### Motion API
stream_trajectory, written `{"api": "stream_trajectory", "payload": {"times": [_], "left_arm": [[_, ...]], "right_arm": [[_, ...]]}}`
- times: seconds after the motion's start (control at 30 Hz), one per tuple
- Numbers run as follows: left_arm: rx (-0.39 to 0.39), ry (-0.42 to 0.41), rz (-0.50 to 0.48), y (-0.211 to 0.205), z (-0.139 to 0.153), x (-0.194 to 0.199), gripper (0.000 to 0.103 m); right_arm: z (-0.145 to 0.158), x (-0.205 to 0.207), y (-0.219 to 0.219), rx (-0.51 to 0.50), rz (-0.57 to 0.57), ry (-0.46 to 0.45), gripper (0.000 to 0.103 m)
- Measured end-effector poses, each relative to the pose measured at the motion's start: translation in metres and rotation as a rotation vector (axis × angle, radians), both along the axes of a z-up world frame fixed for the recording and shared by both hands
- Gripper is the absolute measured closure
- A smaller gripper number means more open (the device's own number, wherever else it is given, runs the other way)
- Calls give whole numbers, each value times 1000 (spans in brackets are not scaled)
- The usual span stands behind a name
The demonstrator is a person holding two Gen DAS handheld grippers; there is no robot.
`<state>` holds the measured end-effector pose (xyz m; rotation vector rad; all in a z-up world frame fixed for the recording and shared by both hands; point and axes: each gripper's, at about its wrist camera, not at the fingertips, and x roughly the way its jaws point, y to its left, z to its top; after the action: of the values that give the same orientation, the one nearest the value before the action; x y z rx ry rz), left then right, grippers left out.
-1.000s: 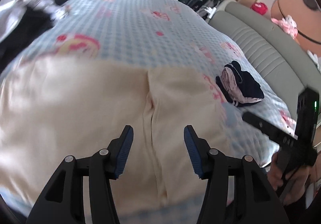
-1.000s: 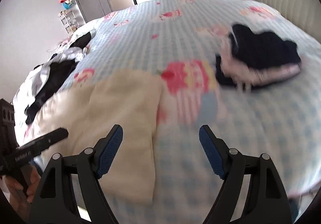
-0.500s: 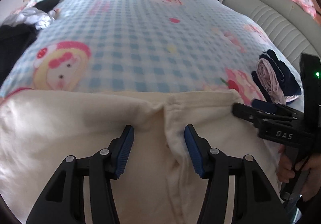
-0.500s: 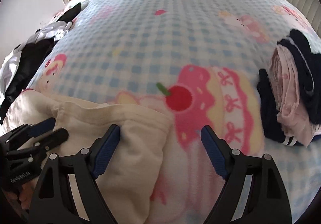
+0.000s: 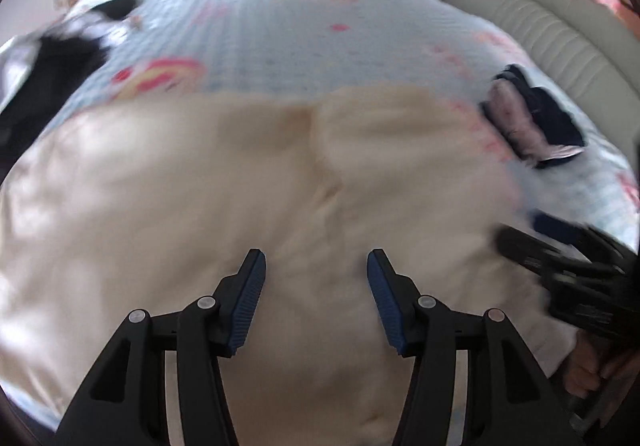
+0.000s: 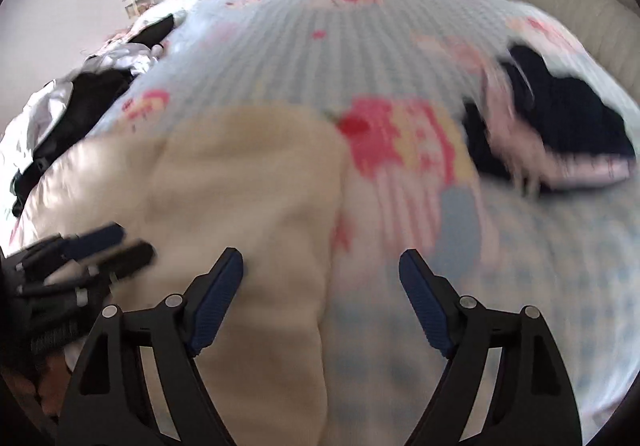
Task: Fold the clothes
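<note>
A cream garment (image 5: 200, 206) lies spread on the bed, with a folded flap on its right part; it also shows in the right wrist view (image 6: 248, 186). My left gripper (image 5: 316, 302) is open and empty, just above the garment's middle. My right gripper (image 6: 320, 302) is open and empty over the garment's right edge, and it shows at the right of the left wrist view (image 5: 560, 246). The left gripper shows at the lower left of the right wrist view (image 6: 92, 250). Both views are motion-blurred.
The bed has a blue checked cover (image 6: 340, 46) with pink cartoon prints. A folded navy and pink stack (image 6: 552, 134) lies to the right, also in the left wrist view (image 5: 536, 122). A pile of black and white clothes (image 6: 80, 94) lies at the left. A grey padded headboard (image 5: 560, 34) stands at the right.
Both grippers have pulled back toward the near edge of the bed, still open. The garment now fills more of both views.
</note>
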<state>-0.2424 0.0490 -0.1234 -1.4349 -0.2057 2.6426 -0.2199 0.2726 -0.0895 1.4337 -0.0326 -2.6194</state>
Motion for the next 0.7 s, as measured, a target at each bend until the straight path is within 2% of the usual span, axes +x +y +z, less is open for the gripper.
{"api": "stream_trajectory", "payload": {"times": [0.1,0.17,0.23,0.3,0.33,0.47,0.57,0.63,0.7], "left_arm": [[69,33,1,-3,10,17,48],[115,54,2,-5,17,28,48],[158,75,2,-7,23,39,47],[154,72,-18,2,18,48,46],[148,69,-27,6,15,52,46],[-21,15,-69,25,-7,50,46],[-66,35,-57,25,-3,57,43],[-14,39,-13,14,-3,58,41],[82,40,23,5,-2,61,42]], "right_arm": [[-8,29,20,-34,-91,-23,21],[-2,48,25,-73,-122,-3,21],[4,62,18,-101,-115,8,21],[8,72,7,-106,-97,18,21],[7,73,1,-90,-86,16,21],[-13,66,-5,-77,-80,-41,20],[-21,66,-1,-78,-91,-61,19],[-16,73,7,-61,-109,-45,19],[-12,77,18,-78,-144,-32,19]]}}
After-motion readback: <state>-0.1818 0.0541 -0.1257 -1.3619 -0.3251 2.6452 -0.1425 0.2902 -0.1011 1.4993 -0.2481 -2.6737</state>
